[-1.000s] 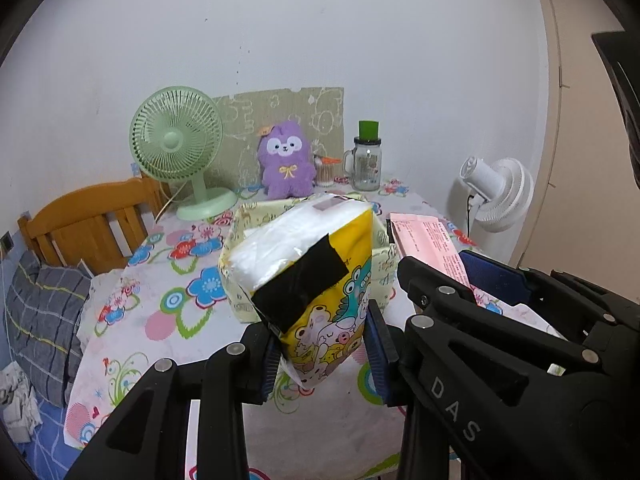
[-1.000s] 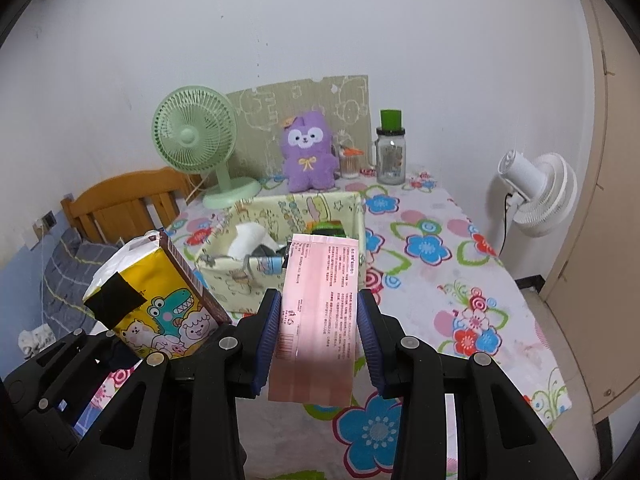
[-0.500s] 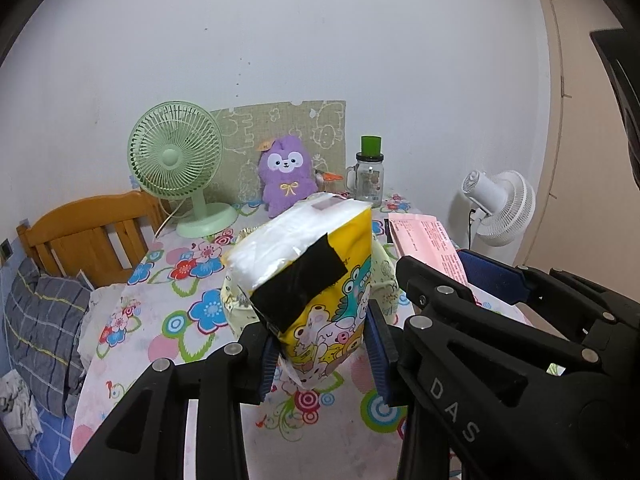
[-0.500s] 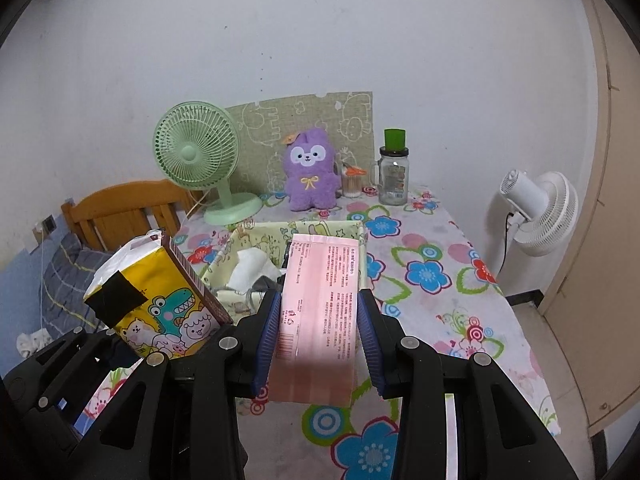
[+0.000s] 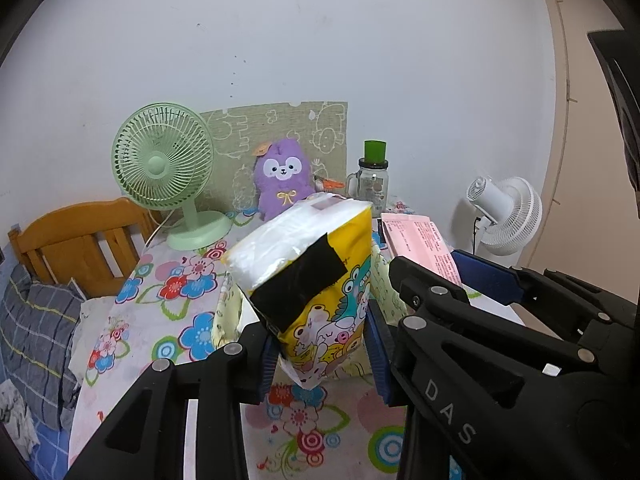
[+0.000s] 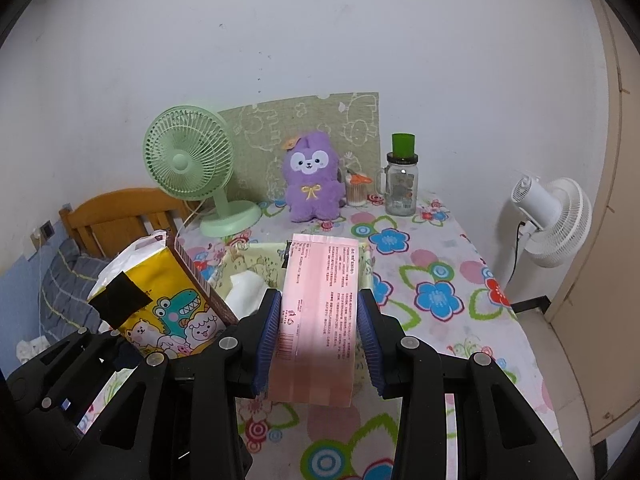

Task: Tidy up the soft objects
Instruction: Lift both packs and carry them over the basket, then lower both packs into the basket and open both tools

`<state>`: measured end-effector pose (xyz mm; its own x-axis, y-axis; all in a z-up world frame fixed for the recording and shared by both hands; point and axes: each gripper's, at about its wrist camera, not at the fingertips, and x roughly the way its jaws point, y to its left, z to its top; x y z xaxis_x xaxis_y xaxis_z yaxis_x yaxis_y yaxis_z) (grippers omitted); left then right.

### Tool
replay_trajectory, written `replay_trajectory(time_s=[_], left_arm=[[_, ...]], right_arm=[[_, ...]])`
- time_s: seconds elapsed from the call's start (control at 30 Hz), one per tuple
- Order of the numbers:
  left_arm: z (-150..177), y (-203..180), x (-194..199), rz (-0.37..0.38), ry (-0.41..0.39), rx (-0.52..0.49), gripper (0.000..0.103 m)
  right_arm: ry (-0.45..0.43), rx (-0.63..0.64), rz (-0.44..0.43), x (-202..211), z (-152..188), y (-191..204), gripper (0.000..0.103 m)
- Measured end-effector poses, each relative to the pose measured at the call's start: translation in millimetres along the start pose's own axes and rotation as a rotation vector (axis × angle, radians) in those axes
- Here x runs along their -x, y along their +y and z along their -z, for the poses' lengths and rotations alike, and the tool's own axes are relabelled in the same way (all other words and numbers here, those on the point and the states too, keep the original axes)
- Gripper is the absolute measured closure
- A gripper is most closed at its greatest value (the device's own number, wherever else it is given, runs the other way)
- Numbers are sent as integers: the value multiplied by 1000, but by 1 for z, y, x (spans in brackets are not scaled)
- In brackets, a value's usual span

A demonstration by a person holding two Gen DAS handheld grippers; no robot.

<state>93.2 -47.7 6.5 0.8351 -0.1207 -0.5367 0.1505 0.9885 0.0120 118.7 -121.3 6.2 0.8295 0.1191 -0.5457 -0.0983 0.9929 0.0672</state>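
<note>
Both grippers have pulled back from the wall and gone up a little. The yellow pack and the pink pack went too. The box now sits lower, toward 6 o'clock, half hidden.

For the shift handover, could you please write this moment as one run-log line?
left gripper: shut on yellow tissue pack | right gripper: shut on pink pack | both lifted above fabric bin

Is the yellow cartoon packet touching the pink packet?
Apart. In the right wrist view the yellow cartoon packet sits in the left gripper, the pink packet in the right gripper, with a clear gap between them.
</note>
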Motion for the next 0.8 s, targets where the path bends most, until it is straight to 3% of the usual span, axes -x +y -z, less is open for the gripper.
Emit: replay_trajectory(time_s=[0.8], left_arm=[[-27,16,-96,49,85,13,62]], right_arm=[[86,-6,-28,-95,-30,-18,61]])
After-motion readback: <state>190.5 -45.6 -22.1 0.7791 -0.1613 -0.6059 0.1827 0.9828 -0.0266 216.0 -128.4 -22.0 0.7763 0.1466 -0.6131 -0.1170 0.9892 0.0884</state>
